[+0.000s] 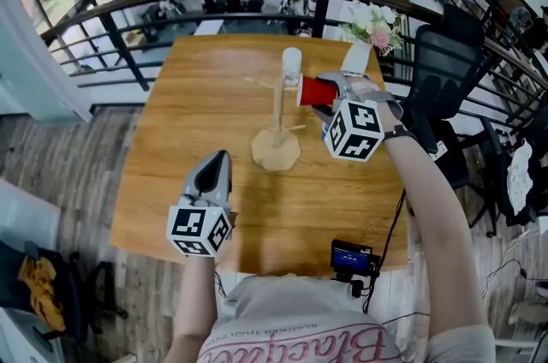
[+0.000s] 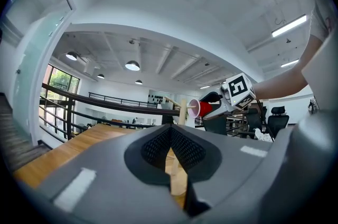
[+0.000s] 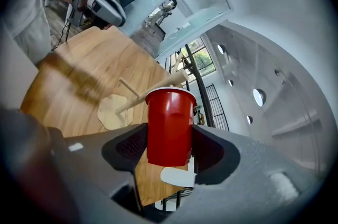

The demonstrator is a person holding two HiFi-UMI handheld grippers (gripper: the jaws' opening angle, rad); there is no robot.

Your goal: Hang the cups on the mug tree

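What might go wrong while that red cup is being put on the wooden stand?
The red cup is gripped only by its sides in the right gripper; it may slip or buckle. A nudge might tip the mug tree, which nothing steadies, and shake off the white cup on it.

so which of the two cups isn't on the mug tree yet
The red cup. It lies sideways, clamped in the right gripper, with its mouth toward the mug tree. The pale cup already sits on top of the post.
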